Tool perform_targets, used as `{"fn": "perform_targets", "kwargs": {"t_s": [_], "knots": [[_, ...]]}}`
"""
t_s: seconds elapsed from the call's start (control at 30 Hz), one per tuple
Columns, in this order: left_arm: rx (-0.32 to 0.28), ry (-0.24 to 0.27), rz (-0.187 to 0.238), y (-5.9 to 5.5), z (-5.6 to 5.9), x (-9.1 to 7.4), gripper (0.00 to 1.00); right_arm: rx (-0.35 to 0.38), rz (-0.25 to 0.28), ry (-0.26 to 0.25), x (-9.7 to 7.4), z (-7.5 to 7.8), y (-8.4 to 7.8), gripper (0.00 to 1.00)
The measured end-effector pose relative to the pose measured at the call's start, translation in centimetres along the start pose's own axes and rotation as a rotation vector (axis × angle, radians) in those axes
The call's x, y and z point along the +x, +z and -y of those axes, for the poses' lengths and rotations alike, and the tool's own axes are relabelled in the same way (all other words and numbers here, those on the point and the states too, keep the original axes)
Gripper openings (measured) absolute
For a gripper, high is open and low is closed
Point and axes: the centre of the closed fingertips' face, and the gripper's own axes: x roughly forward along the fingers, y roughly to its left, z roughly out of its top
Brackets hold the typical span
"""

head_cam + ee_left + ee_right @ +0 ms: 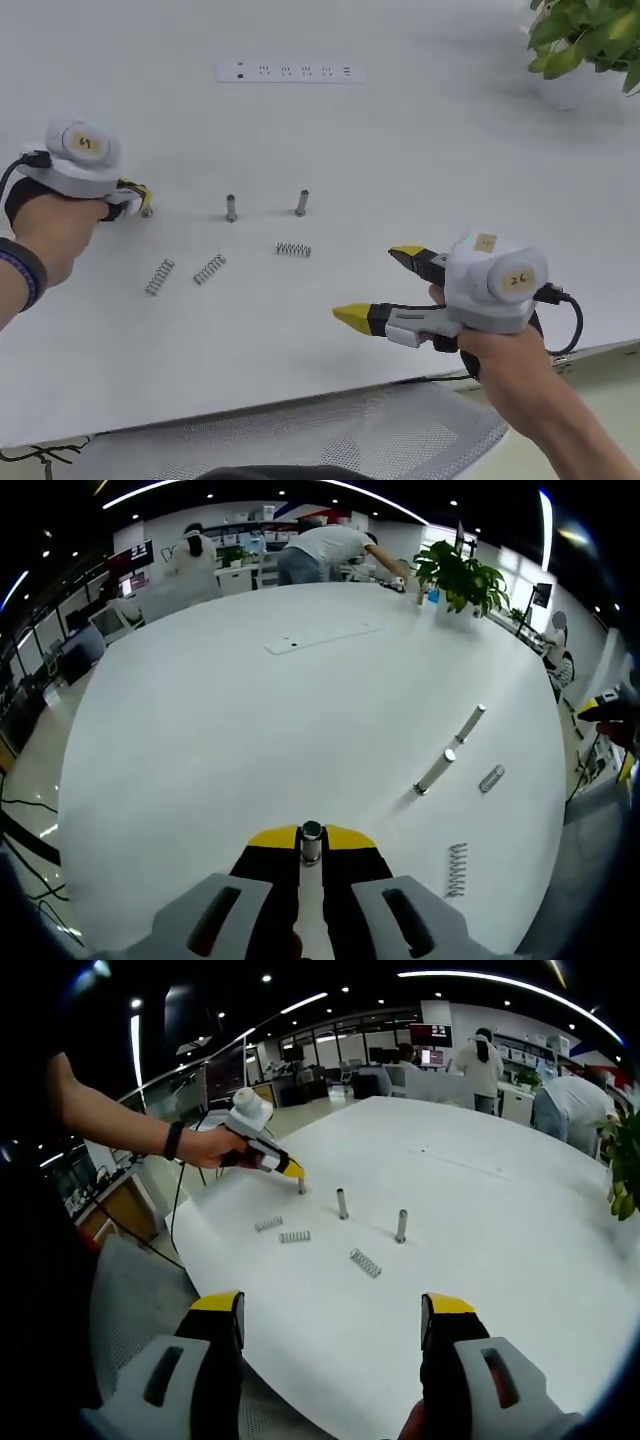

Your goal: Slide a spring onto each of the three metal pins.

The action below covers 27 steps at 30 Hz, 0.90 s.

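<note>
Evidently the left gripper (138, 198) clamps the nine-o'clock pin (312, 840) to steady it, the right gripper (378, 283) (jaws apart) ready for a spring (293, 249).

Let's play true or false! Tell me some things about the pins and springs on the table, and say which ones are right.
1. The left gripper is shut on the leftmost pin. True.
2. A spring sits on the middle pin. False: that pin is bare, and all three springs lie on the table.
3. The right gripper is open. True.
4. The right gripper holds a spring. False: nothing is between its jaws.
5. The right pin lies flat. False: it stands upright.
</note>
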Motion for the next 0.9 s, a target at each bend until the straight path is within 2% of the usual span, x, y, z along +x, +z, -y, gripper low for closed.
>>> {"fn": "perform_targets", "kwargs": {"t_s": [0.17,0.47,0.7,0.8,0.9], "knots": [[-0.001,0.000,0.003,0.0,0.2,-0.1,0.00,0.002,0.003,-0.002,-0.1,0.1,0.0,0.71],[0.004,-0.007,0.015,-0.1,1.2,-0.5,0.00,0.002,0.002,-0.002,-0.2,0.1,-0.2,0.71],[0.004,-0.007,0.019,-0.5,1.3,-0.5,0.00,0.003,0.001,-0.003,-0.2,0.1,-0.4,0.71],[0.023,-0.005,0.021,-0.6,1.4,-0.6,0.00,0.006,0.000,-0.004,-0.3,0.1,-0.4,0.71],[0.023,-0.005,0.021,-0.5,1.0,-0.5,0.00,0.007,-0.001,-0.005,-0.3,0.1,-0.5,0.71]]}}
